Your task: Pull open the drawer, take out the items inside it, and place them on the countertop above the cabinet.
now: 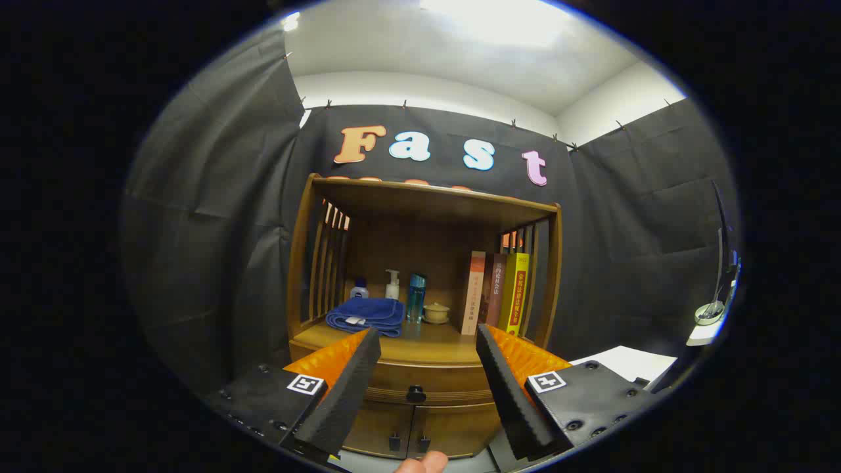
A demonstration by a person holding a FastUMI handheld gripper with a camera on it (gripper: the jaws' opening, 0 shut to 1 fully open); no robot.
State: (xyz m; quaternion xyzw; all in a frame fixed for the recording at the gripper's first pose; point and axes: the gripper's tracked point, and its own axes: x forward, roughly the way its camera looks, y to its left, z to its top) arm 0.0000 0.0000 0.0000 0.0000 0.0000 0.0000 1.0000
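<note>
Holding my tool [427, 338] spread wide and grasping nothing, I am lining its fingers up on the drawer [420, 376], shut under the table [427, 347], with its knob [415, 393] between them. I am risking a slip off that small knob. Open room is lying between tool and cabinet [420, 430].

walls: black cloth [217, 217] | ceiling: white [460, 59], brightly lit | side table: white [631, 361]
</note>
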